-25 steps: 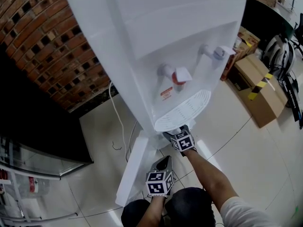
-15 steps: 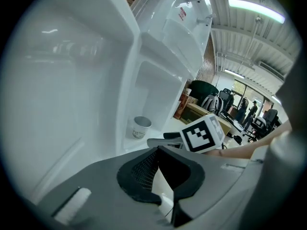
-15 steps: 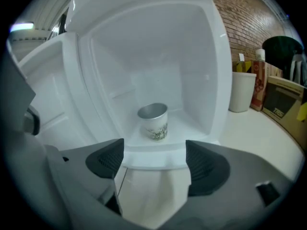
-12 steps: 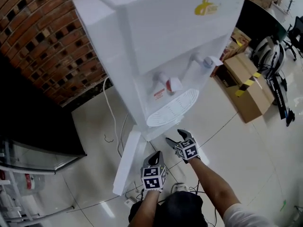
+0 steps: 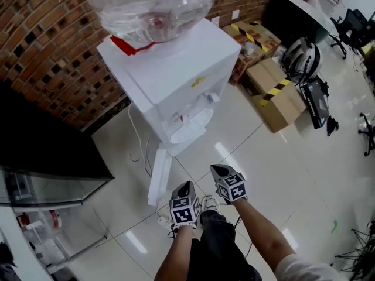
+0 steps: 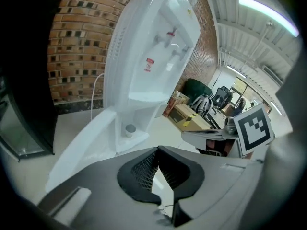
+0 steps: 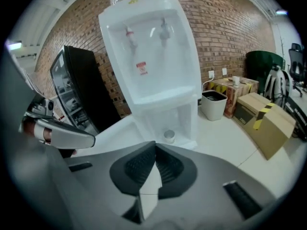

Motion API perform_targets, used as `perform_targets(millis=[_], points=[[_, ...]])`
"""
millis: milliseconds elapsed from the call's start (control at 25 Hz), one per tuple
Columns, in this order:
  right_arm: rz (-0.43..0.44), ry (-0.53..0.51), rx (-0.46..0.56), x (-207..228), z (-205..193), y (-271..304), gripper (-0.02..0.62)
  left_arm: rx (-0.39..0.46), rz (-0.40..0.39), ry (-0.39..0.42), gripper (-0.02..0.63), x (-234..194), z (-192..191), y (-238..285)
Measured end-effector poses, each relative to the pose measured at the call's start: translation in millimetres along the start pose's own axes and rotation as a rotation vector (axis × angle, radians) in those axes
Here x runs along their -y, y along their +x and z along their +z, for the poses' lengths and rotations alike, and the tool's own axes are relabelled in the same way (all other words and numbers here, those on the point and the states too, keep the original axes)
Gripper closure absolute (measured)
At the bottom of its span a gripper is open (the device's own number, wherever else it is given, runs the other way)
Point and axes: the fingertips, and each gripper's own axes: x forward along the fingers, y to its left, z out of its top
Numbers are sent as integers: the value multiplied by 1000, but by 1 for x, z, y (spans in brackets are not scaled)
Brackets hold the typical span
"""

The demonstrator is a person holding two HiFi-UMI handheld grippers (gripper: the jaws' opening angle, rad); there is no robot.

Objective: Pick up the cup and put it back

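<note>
The cup (image 7: 169, 136) is seen standing in the water dispenser's (image 5: 176, 81) bottom compartment; the task is judged finished. The left gripper (image 5: 186, 185) is shut and empty; the right gripper (image 5: 218, 168) has just been closed on nothing.

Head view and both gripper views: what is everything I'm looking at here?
Water dispenser: one, white, against the brick wall.
Water bottle: one, clear, on top of the dispenser.
Door: one, white, swung open at the dispenser's base.
Cup: one, pale, inside the dispenser's bottom, behind that door.
Bin: one, white, right of the dispenser.
Cardboard boxes: several, brown, one with yellow-black tape, beyond the bin.
Cabinet: one, black, glass-fronted, left of the dispenser.
Floor: pale tiles.
Left gripper: grey, shut, empty.
Right gripper: grey, jaws just closed, empty.
Arms: two, bottom of head view.
</note>
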Motion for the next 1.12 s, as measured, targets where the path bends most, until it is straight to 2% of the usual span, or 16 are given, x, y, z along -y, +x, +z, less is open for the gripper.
perform_targets(millis=[200, 400, 520, 840, 1120], points=[[-22, 29, 4, -29, 51, -93, 594, -4, -23, 22, 606, 45, 42, -89], [-43, 11, 38, -67, 109, -185, 594, 26, -58, 58, 606, 87, 86, -176], [-65, 30, 71, -85, 130, -231, 595, 51, -86, 77, 606, 108, 103, -219], [-110, 94, 116, -113, 137, -314, 595, 97, -123, 93, 606, 134, 112, -290], [-72, 142, 125, -134, 111, -368, 595, 107, -124, 84, 606, 156, 96, -327]])
